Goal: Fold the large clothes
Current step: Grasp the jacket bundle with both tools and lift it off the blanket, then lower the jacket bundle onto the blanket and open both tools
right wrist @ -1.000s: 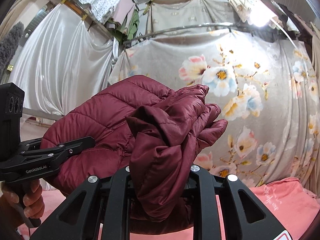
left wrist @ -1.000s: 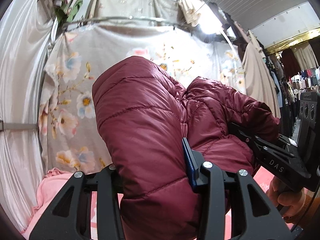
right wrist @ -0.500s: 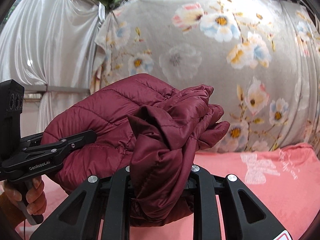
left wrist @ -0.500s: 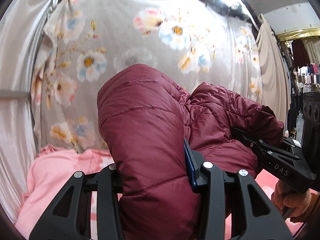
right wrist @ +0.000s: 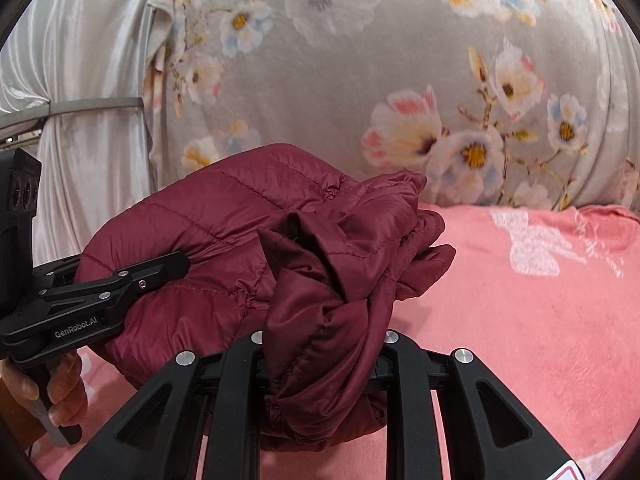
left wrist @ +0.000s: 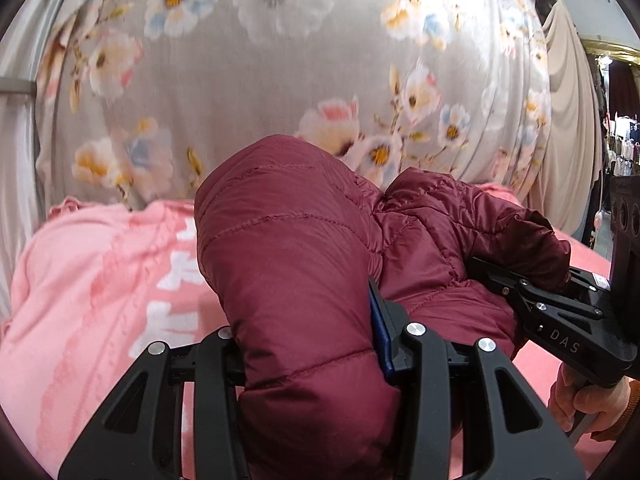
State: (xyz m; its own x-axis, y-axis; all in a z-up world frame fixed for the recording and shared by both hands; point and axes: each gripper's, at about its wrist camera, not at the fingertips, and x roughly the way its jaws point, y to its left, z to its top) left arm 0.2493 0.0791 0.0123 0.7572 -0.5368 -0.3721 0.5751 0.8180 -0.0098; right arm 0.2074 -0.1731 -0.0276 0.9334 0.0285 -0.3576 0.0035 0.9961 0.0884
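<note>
A bundled maroon quilted puffer jacket point(left wrist: 288, 264) is held up between both grippers above a pink bed cover point(left wrist: 92, 288). My left gripper point(left wrist: 312, 344) is shut on the jacket's thick left part, which bulges between the jaws. My right gripper point(right wrist: 320, 344) is shut on a bunched fold of the same jacket point(right wrist: 240, 240). In the left wrist view the right gripper point(left wrist: 492, 280) enters from the right. In the right wrist view the left gripper point(right wrist: 176, 264) enters from the left. Fingertips are hidden by the fabric.
A grey curtain with a flower print point(right wrist: 360, 60) hangs right behind the bed. A white satin curtain point(right wrist: 80, 80) hangs at the left. The pink cover point(right wrist: 520, 300) has white printed patterns. Hanging clothes point(left wrist: 620, 136) show at the far right.
Both views have tipped downward: ceiling and curtain rail left view, and more of the pink cover shows. The jacket stays gripped in both grippers and has come lower toward the bed.
</note>
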